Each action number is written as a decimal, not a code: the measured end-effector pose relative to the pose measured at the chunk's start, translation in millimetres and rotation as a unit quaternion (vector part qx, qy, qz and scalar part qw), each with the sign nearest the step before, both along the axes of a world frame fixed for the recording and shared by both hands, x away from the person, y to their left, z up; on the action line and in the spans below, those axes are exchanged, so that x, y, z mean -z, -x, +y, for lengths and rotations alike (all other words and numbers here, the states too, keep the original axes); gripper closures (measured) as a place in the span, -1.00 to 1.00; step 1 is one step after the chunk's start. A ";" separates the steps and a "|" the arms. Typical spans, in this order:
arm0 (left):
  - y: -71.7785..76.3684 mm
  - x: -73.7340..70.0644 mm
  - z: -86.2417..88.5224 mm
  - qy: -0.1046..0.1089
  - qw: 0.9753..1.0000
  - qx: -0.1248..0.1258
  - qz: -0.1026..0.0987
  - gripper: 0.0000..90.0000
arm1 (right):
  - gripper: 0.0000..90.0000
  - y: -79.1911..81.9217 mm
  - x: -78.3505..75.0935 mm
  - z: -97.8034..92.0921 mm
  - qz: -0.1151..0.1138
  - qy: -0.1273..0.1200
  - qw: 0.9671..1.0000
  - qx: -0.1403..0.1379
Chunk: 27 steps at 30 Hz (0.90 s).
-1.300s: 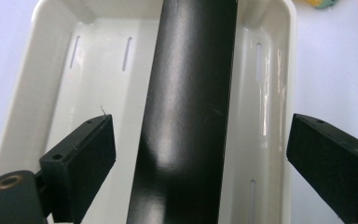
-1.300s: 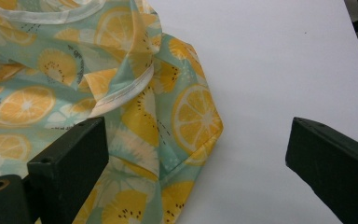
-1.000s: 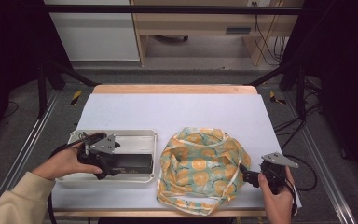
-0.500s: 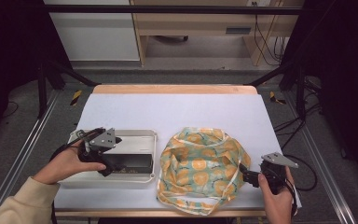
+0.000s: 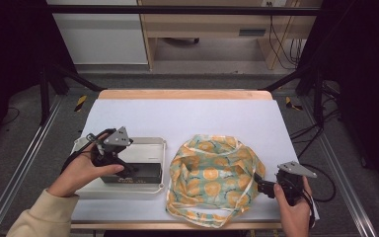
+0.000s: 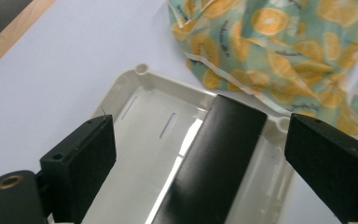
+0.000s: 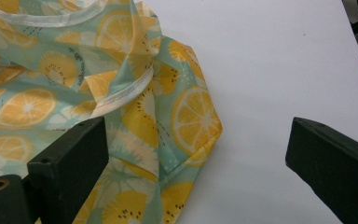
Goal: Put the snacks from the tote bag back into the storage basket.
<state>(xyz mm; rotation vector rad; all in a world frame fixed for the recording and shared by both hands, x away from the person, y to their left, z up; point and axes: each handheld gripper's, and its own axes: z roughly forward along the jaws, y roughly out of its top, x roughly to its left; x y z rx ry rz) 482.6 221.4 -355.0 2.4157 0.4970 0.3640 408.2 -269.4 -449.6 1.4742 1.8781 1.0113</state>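
Both tools wide open: left tool [image 5: 128, 170] over black box [image 6: 214, 163], right tool [image 5: 262, 186] beside fruit-print bag [image 5: 212, 173]

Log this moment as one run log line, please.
left gripper: open over black block in tray | right gripper: open at fruit-print cloth

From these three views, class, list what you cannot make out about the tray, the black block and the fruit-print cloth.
- Black block: its near end is cut off by the bottom edge of the left gripper view; in the high view the left gripper covers part of it.
- Tray: the hand hides its left side in the high view.
- Fruit-print cloth: anything under or inside it is hidden by its folds.
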 end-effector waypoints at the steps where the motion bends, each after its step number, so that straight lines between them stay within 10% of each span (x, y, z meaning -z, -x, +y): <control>1: -2.4 0.8 -1.1 0.001 1.000 -0.007 0.001 -0.80 | -0.87 -0.1 0.1 -0.2 0.001 -0.001 1.000 -0.001; 11: -21.2 6.5 5.2 0.063 0.995 -0.077 0.005 -0.76 | -0.87 0.0 0.4 -0.1 0.003 -0.003 1.000 -0.001; 27: -20.1 16.3 41.1 0.068 0.985 -0.158 -0.016 -0.78 | -0.87 -1.8 0.6 5.4 0.000 0.016 1.000 -0.009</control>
